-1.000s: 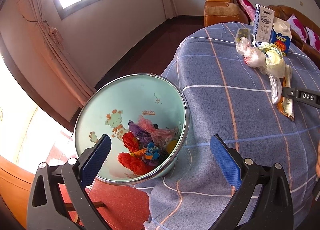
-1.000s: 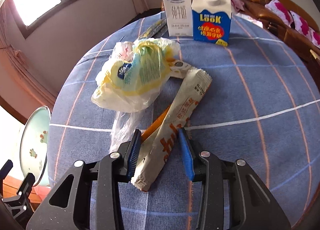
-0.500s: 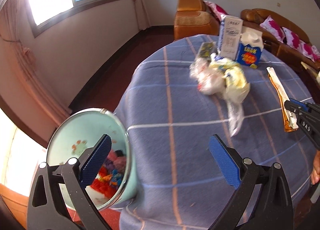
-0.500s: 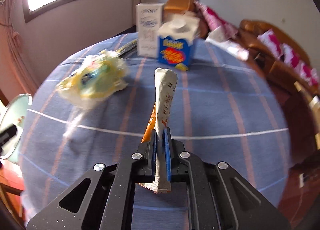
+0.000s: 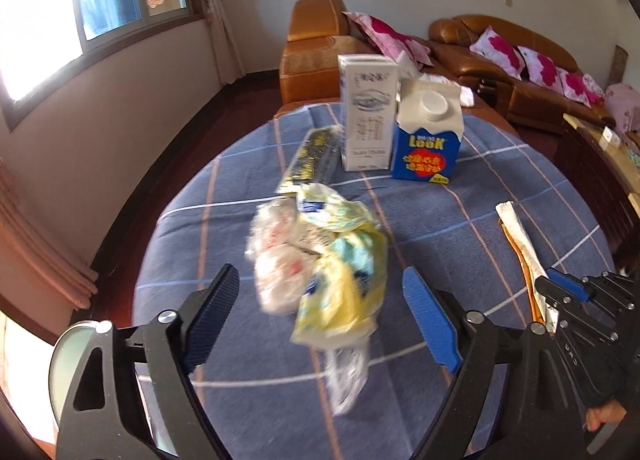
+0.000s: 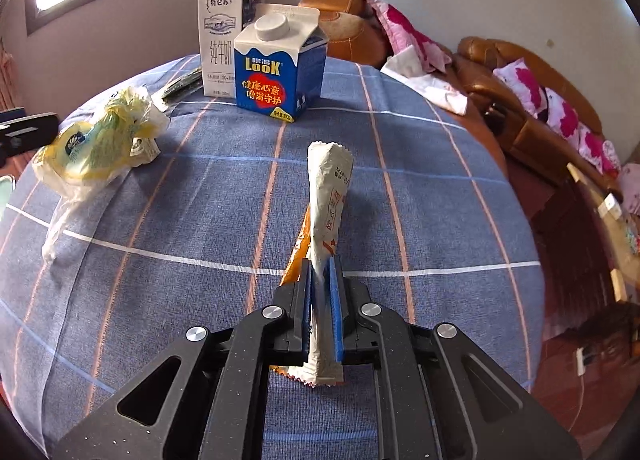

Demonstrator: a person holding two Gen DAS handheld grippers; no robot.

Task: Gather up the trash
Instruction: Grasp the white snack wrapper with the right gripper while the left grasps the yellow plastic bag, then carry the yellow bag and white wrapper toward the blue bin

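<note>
My right gripper (image 6: 320, 272) is shut on a long cream-and-orange snack wrapper (image 6: 328, 195) and holds it up above the blue checked tablecloth (image 6: 420, 187). The wrapper also shows in the left wrist view (image 5: 520, 244), with the right gripper (image 5: 560, 292) at the right edge. My left gripper (image 5: 320, 292) is open and empty, just above a crumpled yellow and clear plastic bag bundle (image 5: 332, 260). The bundle also lies at the left in the right wrist view (image 6: 96, 139). The rim of the pale green trash bin (image 5: 68, 352) shows at the lower left.
A white milk carton (image 5: 368, 111) and a blue "Look" carton (image 5: 428, 139) stand at the table's far side. A dark flat wrapper (image 5: 316, 155) lies beside them. Brown sofas with pink cushions (image 5: 520, 55) stand behind the table.
My left gripper swung from the bin to the table and now hovers over the plastic bag bundle. My right gripper closed on the snack wrapper and lifted it.
</note>
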